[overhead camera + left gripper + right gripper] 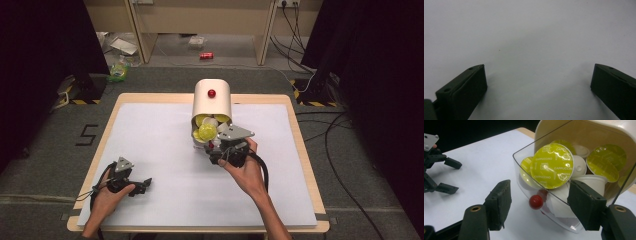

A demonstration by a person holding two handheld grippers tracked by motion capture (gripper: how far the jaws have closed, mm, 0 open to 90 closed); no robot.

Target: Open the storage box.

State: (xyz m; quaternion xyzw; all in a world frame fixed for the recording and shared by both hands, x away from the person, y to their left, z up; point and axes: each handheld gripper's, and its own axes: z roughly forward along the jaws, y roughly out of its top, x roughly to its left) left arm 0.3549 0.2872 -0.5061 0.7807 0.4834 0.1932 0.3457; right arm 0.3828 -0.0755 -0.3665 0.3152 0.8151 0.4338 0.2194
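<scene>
Capsule bin (212, 102) at table's (150, 165) twelve o'clock, its clear drawer (544, 202) out. Right gripper (539, 202) lined up on red knob (535, 202), jaws apart either side, not gripping. Left gripper (142, 184) parked at seven o'clock, jaws wide, empty.

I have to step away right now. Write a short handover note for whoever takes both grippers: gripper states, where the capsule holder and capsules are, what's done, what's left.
Left gripper: open, nothing between its jaws, resting low over the white sheet near the table's front left.
Right gripper: open, jaws either side of the clear drawer and its red knob, not pressing on anything.
Capsule holder: cream, at the table's back centre, drawer pulled out toward the person.
Capsules: yellow-lidded cappuccino pods piled in the drawer.
Done: drawer open.
Left: probably grip a capsule or the knob; none is out on the table.
</scene>
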